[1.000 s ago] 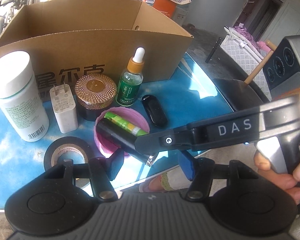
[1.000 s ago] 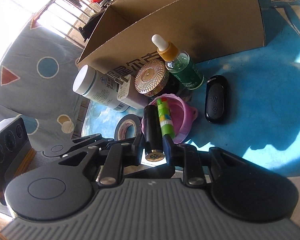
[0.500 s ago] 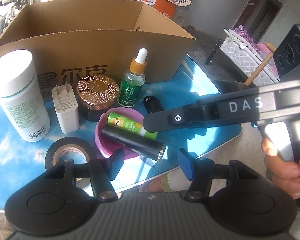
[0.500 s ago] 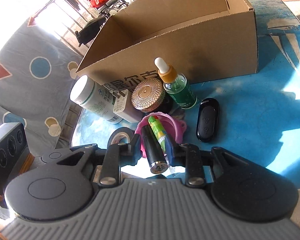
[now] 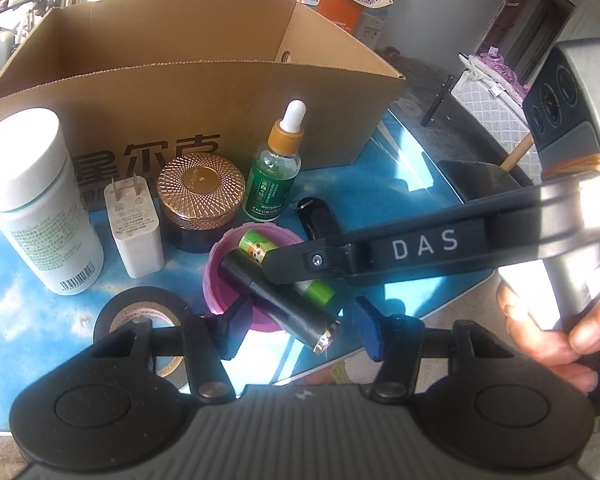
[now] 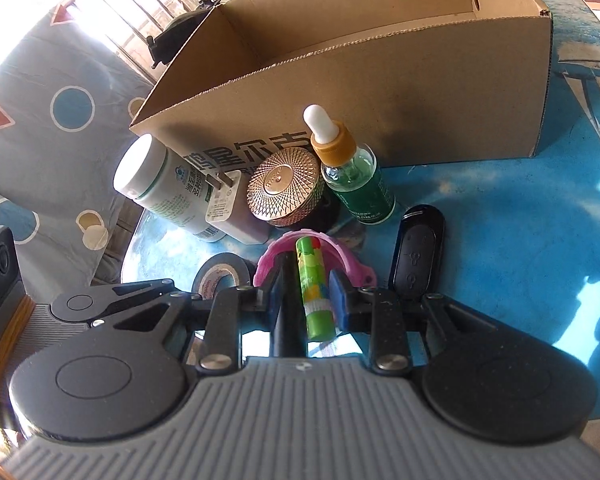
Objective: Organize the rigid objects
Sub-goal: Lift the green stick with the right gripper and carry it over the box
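A pink bowl (image 5: 216,276) on the blue table holds a black tube (image 5: 280,306) and a green lip balm stick (image 6: 311,292). My right gripper (image 6: 306,298) reaches over the bowl with its fingers astride both the black tube and the green stick, a gap on each side, so it is open. My left gripper (image 5: 300,320) is open and empty at the table's near edge, just in front of the bowl. An open cardboard box (image 5: 188,92) stands behind.
In front of the box stand a white bottle (image 5: 40,204), a white charger (image 5: 134,224), a copper-lidded jar (image 5: 200,196) and a green dropper bottle (image 5: 276,172). A black remote (image 6: 418,252) and a black tape roll (image 5: 140,312) lie beside the bowl.
My right gripper let go of the black tube, which lies back in the bowl, and shifted so that its open fingers now bracket the green stick too. The left gripper stayed put.
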`<state>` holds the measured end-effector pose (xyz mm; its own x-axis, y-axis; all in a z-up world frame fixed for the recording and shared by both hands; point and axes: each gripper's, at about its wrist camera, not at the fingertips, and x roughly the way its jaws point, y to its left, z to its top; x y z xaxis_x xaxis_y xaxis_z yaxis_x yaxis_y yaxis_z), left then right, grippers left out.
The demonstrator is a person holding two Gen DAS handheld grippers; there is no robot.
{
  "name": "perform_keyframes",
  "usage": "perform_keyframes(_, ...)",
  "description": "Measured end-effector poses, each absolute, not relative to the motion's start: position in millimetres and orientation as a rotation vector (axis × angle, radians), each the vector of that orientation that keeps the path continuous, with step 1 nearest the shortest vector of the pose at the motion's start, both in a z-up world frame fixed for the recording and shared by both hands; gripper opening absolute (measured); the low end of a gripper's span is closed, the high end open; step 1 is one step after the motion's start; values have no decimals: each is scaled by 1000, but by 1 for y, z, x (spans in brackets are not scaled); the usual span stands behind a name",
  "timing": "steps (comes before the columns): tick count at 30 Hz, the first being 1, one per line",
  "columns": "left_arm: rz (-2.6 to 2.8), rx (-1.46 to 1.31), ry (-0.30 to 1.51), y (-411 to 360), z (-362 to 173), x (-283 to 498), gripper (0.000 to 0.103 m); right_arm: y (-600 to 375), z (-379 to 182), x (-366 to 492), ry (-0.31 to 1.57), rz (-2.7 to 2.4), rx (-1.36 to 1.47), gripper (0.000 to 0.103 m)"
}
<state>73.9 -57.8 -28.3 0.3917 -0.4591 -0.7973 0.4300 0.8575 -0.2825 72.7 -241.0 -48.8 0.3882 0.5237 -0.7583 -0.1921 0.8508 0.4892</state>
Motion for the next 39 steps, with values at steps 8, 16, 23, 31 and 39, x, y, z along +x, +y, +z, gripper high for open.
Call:
perform_keyframes(8, -550, -14, 1039, -64, -31, 81, 54, -249, -63, 88, 1141, 489, 455, 25)
perform_keyframes(16, -533, -27, 1063, -64, -35, 88, 48, -253, -72, 92, 1165, 508, 555, 19)
perform_keyframes(23, -530, -27, 1058, -65, -34, 88, 49, -262, -68, 88, 1123, 488, 582, 14)
perform_keyframes(31, -512, -17, 993, -67, -22, 81, 64, -271, -61, 84, 1073, 476, 612, 14)
perform_keyframes(39, -535, -12, 876, -66, 5, 64, 54, -266, -34, 68, 1004, 524, 603, 14)
